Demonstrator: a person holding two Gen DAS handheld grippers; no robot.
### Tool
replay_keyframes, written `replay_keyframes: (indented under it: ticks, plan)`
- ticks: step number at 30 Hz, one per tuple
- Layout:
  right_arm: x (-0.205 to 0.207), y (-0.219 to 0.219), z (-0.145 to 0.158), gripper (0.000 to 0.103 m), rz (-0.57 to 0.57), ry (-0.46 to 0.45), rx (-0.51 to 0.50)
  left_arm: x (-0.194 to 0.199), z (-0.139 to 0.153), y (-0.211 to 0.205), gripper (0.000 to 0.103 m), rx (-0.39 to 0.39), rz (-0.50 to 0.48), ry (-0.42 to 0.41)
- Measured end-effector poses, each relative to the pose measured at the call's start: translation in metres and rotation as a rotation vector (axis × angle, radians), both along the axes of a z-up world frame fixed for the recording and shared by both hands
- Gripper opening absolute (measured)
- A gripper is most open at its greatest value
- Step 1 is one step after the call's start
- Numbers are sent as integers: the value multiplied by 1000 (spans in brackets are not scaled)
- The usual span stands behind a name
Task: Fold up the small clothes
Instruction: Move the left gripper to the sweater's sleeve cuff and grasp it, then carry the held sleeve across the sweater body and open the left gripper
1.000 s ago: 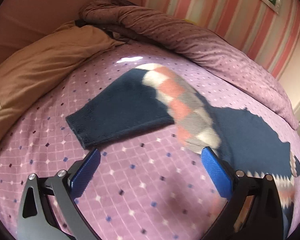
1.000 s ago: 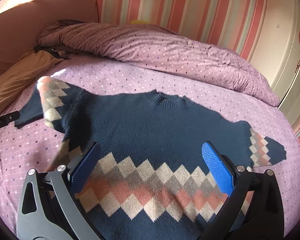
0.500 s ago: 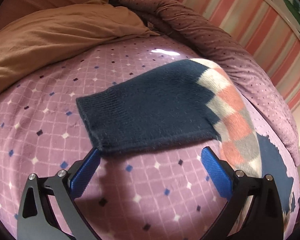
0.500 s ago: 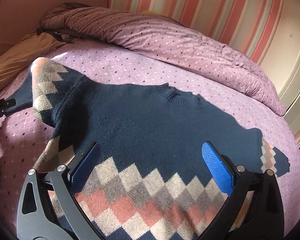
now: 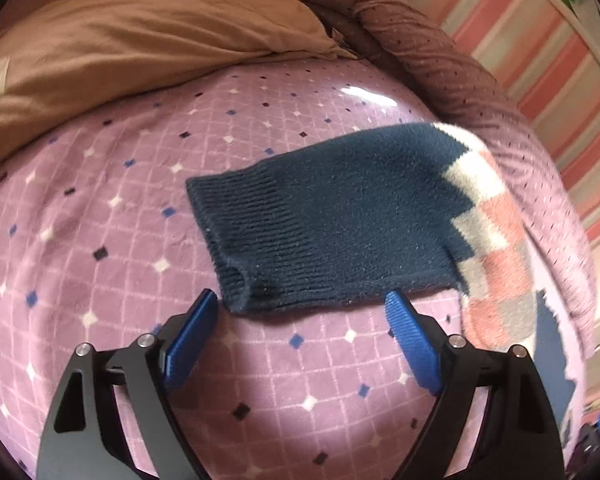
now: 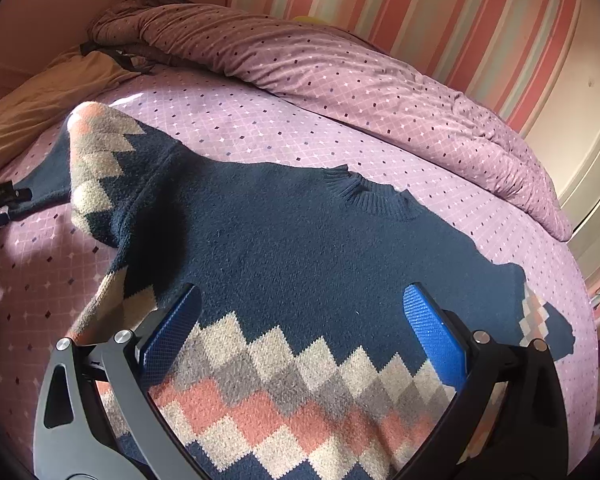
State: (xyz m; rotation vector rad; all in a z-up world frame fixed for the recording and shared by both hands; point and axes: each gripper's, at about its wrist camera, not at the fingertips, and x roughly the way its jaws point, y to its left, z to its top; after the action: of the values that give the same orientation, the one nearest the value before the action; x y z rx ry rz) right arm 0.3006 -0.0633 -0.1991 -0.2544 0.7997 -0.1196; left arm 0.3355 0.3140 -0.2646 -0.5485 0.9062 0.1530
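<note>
Navy knit with a band of cream, grey and salmon diamonds, the sweater point(image 6: 300, 280) lies spread flat, front up, on the lilac diamond-print bedspread point(image 6: 240, 120), its collar toward the bunched duvet point(image 6: 340, 64) at the far side. One sleeve point(image 5: 332, 224) reaches out sideways, its ribbed cuff point(image 5: 236, 248) resting flat on the cover.

The left gripper point(image 5: 300, 316) hovers just short of that cuff, its blue-padded jaws spread wide with nothing between them; the cuff's near edge sits right at the tips. The right gripper point(image 6: 300, 316) hangs above the sweater's chest, jaws likewise apart and holding nothing.

Judging by its fuzzy surface and limp drape, the fabric looks soft, fairly thick and light, with no stiffness of its own: it will probably sag and trail from wherever it is pinched, and its nap should grip the ridged pads rather than slide. The ribbed cuff seems the firmest spot for a hold, so pinching both layers there would likely let the sleeve be carried across the body. The plush bedspread may drag at the wool.
</note>
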Motion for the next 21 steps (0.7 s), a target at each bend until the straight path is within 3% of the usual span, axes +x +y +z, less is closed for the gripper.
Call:
replay_keyframes:
  ticks: [4,6,7,8,10,16,21]
  plan:
    - [-4,0,1,100,-11,8,-10,8,-5,4,85,-52,18,-25]
    - [-5,-1,3,100,-18,9,-9,12,-9,9,64,-78,45,-18]
    - [-6,-2,4,100,-20,8,-8,12,-10,11,37,-84,55,-14]
    - [-7,-2,5,100,-21,6,-9,12,-14,15,30,-129,51,-20]
    - [-7,-4,8,100,-25,4,-15,12,-18,20,26,-158,44,-27]
    - [-13,-11,15,100,-42,-6,-19,20,0,5,22,-18,-10,-16]
    - [-18,-28,16,100,-67,-4,0,25,40,-13,20,20,-51,-95]
